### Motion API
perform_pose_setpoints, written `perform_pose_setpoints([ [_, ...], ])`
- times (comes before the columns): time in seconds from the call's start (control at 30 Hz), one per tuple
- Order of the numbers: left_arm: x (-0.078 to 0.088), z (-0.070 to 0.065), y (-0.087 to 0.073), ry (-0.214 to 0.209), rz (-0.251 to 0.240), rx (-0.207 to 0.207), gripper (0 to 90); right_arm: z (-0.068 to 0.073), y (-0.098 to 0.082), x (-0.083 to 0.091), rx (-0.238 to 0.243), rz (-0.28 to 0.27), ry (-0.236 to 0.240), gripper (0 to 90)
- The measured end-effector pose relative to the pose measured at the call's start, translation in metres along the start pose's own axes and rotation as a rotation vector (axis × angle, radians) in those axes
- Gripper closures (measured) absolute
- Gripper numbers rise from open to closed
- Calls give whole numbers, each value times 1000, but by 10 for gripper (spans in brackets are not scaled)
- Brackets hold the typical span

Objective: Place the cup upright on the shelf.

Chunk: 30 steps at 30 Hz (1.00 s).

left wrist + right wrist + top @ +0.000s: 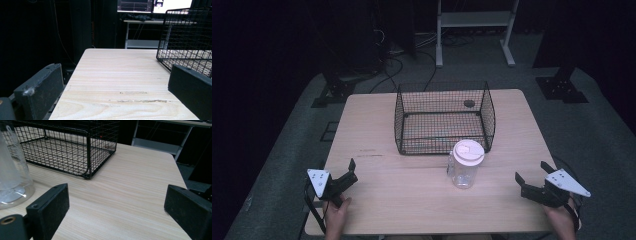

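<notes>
Standing upright on the desk (pixel 412 200) just before the wire basket (pixel 442 117), the lidded jar (pixel 465 165) lies nearer the right claw (pixel 532 180), both claws gaping, left claw (pixel 349 172) farther.

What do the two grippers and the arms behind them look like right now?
Both are black. The left gripper and the right gripper each carry a grey three-cornered plate with small dark dots on top. The jaws are blocky black pads with screw holes, the left one's scuffed. A black cable trails from the left. No sleeves show on the forearms.
</notes>
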<state>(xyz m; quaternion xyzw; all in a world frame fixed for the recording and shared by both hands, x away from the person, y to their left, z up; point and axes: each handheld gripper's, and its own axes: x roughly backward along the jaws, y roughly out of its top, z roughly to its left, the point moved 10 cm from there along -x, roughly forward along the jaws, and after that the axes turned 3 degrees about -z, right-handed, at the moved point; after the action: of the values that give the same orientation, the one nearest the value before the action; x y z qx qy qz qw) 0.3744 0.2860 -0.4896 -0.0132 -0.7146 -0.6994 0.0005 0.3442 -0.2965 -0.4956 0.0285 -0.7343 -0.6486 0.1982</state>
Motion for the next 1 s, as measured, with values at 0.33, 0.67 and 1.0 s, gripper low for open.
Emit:
perform_pose_setpoints([
  [0.33,0,0,0,-1,0,1,0,6,1,-1,13,6,15,54],
  [0.67,1,-1,0,-8,-4,2,0,32,18,2,65,-15,73,44],
  [1.0,0,-2,0,-9,-4,-3,0,48,28,6,85,-25,117,19],
])
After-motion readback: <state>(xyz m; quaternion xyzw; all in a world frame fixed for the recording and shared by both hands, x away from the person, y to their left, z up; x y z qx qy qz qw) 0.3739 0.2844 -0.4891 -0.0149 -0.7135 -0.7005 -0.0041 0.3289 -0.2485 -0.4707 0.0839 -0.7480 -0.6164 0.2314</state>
